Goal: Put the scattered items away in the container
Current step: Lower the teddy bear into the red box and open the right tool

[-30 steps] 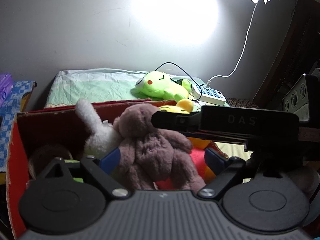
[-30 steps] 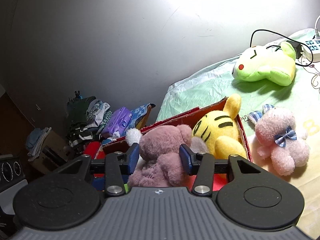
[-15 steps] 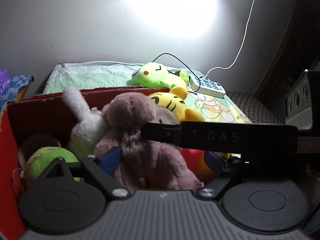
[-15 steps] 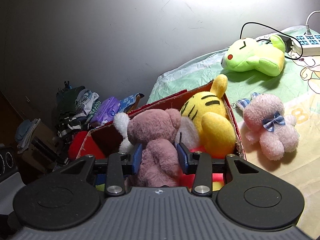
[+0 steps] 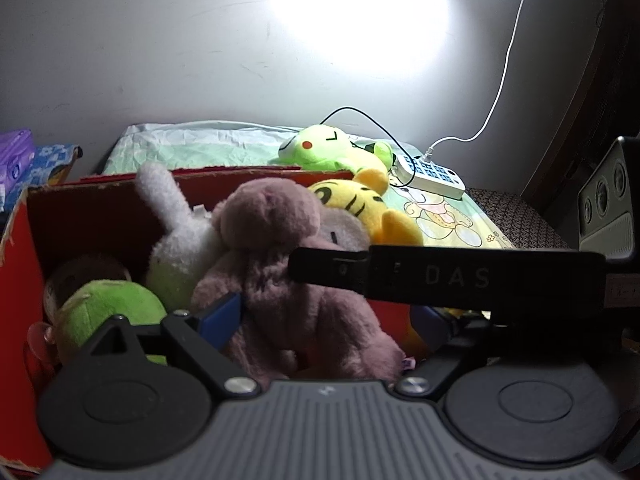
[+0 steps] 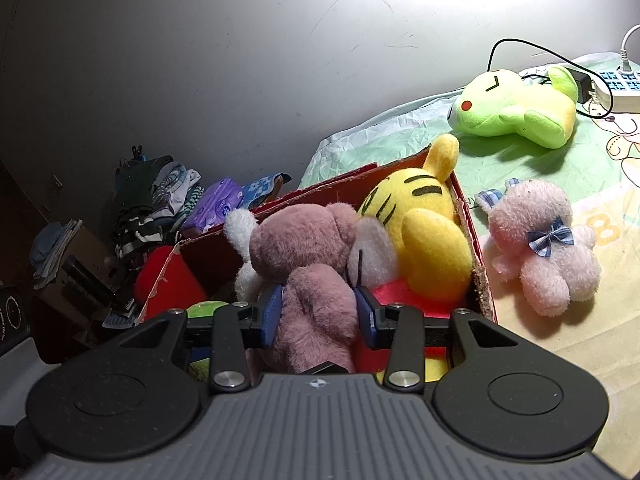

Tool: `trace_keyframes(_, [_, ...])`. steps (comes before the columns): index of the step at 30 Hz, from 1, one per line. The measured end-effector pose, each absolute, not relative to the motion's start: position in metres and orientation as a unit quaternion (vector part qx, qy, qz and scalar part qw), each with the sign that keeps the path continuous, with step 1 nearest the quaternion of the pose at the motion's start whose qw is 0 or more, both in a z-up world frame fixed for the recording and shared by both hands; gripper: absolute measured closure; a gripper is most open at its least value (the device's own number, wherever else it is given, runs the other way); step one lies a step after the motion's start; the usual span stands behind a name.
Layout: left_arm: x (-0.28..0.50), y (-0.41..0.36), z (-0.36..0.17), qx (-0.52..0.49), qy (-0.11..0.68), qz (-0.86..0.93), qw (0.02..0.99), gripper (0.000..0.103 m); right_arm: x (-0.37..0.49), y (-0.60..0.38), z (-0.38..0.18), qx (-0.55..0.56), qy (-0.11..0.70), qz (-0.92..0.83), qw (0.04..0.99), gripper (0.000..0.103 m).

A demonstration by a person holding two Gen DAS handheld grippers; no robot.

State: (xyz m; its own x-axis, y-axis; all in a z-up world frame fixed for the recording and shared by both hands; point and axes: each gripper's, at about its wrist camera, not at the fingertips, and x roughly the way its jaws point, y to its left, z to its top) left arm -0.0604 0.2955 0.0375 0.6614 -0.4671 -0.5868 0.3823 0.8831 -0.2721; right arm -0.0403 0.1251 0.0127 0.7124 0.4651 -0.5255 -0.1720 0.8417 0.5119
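Mauve plush bear seemingly pinched in right gripper.

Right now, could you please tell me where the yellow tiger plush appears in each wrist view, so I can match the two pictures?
Left wrist view: the yellow tiger plush sits right of centre, at the far right corner of the red cardboard box.
Right wrist view: it stands large at centre, against the box's right wall.
Shared landmark: the green frog plush lying on the bed beyond the box.
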Motion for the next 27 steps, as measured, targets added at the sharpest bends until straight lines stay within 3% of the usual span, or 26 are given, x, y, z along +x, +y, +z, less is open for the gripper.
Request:
trace_keyframes(13, [-0.065, 0.296, 0.033, -0.068, 0.352, -0.21, 0.909, 0.005, -0.047, 0.126, 0.01, 0.186, 0.312, 0.207, 0.908, 0.062])
trace_keyframes(18, [-0.066, 0.301, 0.016, -0.112, 0.387, -0.176, 0.898, 0.006, -0.048, 0.127, 0.009, 0.159, 0.313, 0.235, 0.906, 0.057])
trace_keyframes(23, [-0.077, 0.293, 0.027, -0.103, 0.373, -0.143, 0.911, 0.007, -0.047, 0.112, 0.015, 0.176, 0.308, 0.278, 0.893, 0.056])
trace_keyframes(27, [-0.095, 0.282, 0.05, -0.068, 0.342, -0.1, 0.932, 0.007, -0.056, 0.077, 0.035, 0.206, 0.255, 0.317, 0.89, 0.056])
